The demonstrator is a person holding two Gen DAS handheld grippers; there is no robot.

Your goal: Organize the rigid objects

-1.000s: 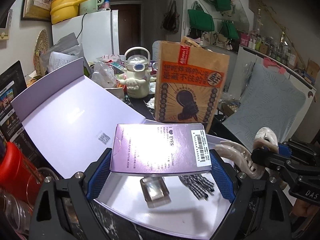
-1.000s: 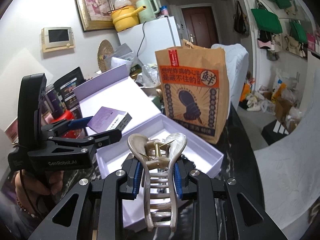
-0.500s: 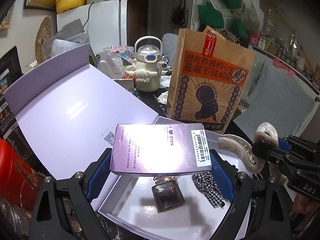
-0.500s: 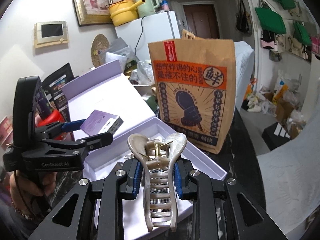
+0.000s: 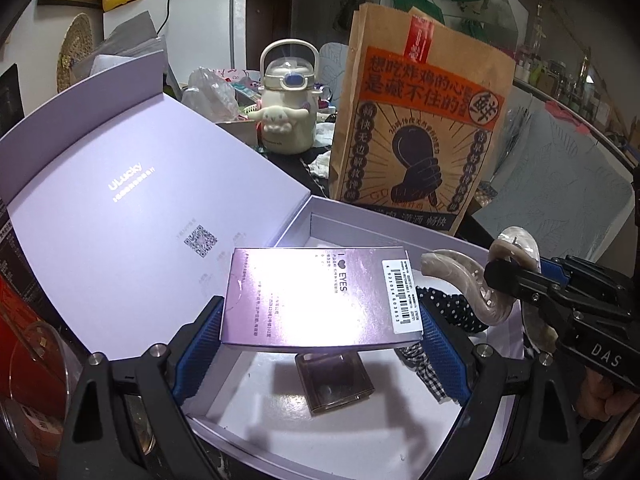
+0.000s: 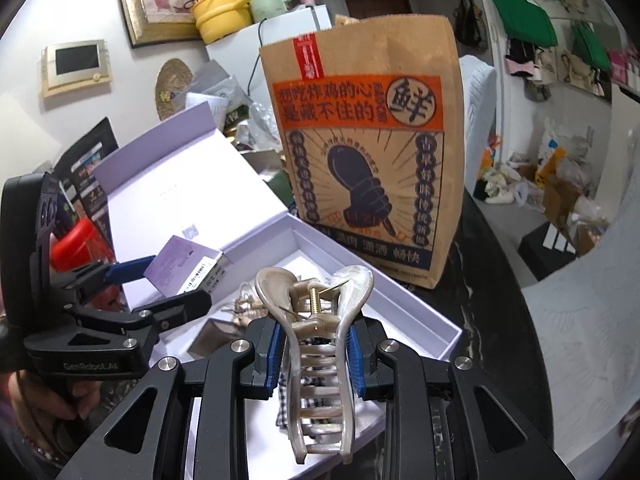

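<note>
Holding both grippers over the open lilac box [image 5: 372,220], you are keeping its raised lid [image 5: 132,200] at your left. The box is containing a dark transparent cube [image 5: 332,380] and checked and dotted cloth pieces [image 5: 424,372]. Your left gripper [image 5: 320,332] is clamping a shiny purple carton [image 5: 316,300] flat by its two short ends, above the cube. Your right gripper [image 6: 316,356] is squeezing a pearly beige hair claw [image 6: 320,360], teeth toward the camera, just above the box's right part.
</note>
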